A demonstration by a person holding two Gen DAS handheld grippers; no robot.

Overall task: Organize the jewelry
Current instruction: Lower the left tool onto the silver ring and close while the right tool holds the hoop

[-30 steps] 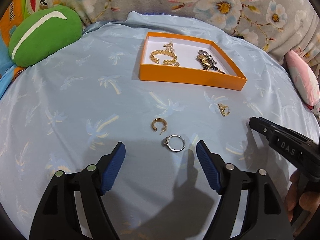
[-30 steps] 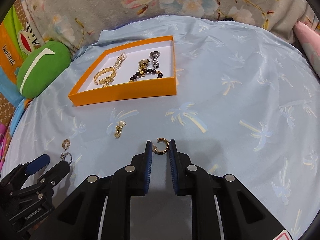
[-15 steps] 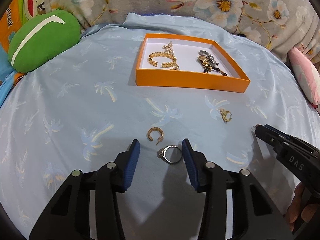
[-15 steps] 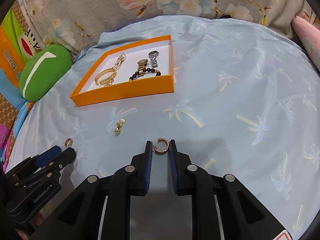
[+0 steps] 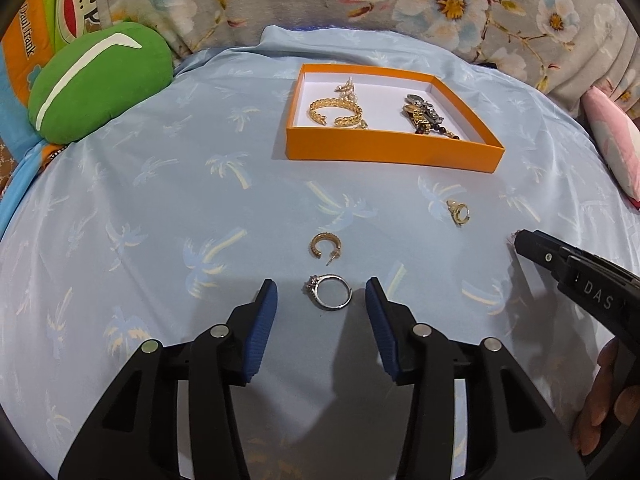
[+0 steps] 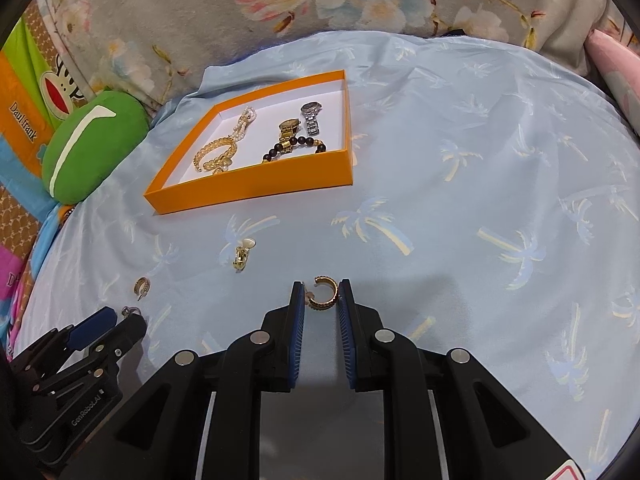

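A silver ring (image 5: pixel 328 293) lies on the blue palm-print cloth between my left gripper's (image 5: pixel 321 294) blue pads, a gap on each side, so the gripper is open. Just beyond it lie a gold hoop earring (image 5: pixel 326 246) and, further right, a gold clip earring (image 5: pixel 459 212). My right gripper (image 6: pixel 321 292) is shut on a second gold hoop earring (image 6: pixel 323 294), low over the cloth. The orange box (image 5: pixel 394 152), farther back, holds bracelets and watches. In the right wrist view the left gripper (image 6: pixel 120 318) sits at the lower left, next to the ring (image 6: pixel 130 311).
A green cushion (image 5: pixel 96 84) lies at the back left. A floral blanket (image 5: pixel 400 8) runs along the back and a pink pillow (image 5: pixel 612 140) sits at the right edge. A person's hand (image 5: pixel 604 396) holds the right gripper (image 5: pixel 524 242).
My left gripper's jaws have narrowed from wide apart to close around the silver ring, and it has edged forward. The right gripper keeps its hold on the hoop earring.
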